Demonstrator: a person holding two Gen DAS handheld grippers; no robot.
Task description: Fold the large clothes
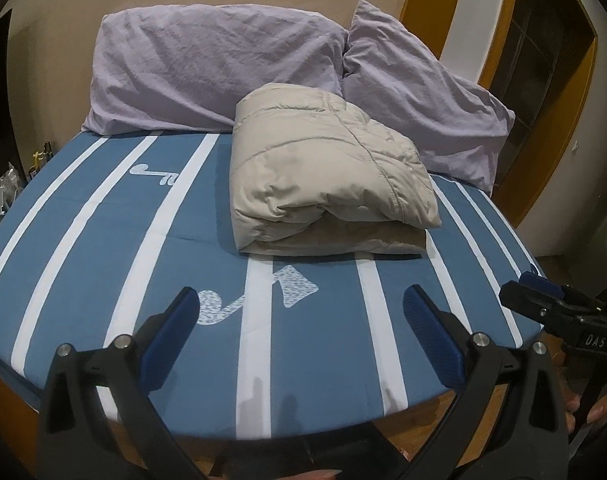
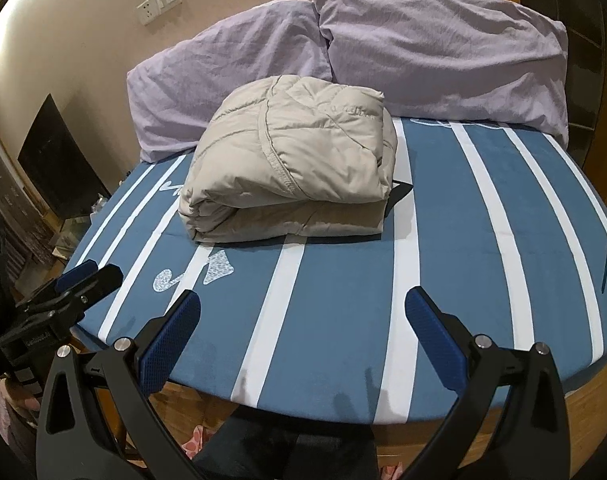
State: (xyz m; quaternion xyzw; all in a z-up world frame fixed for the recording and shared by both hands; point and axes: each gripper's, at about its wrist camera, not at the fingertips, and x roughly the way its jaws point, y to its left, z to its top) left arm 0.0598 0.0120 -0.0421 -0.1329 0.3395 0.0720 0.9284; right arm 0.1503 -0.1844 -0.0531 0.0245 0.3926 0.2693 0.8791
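A beige padded jacket [image 1: 327, 176] lies folded into a thick bundle on the blue bed sheet with white stripes [image 1: 103, 248], just in front of the pillows. The right wrist view shows the same bundle [image 2: 291, 160] a little left of centre. My left gripper [image 1: 299, 300] hovers open over the bed's near edge, well short of the jacket, with nothing between its blue pads. Likewise my right gripper [image 2: 303, 300] stands open and empty near the front edge. Each gripper shows at the side of the other's view: the right one [image 1: 543, 296], the left one [image 2: 79, 280].
Two lilac pillows [image 1: 207, 68] [image 1: 423, 96] lean on the wall behind the jacket. A wooden bed frame [image 2: 583, 412] runs below the sheet's edge. A dark screen [image 2: 59, 160] and cluttered shelf sit left of the bed; a wooden door frame [image 1: 543, 100] stands to the right.
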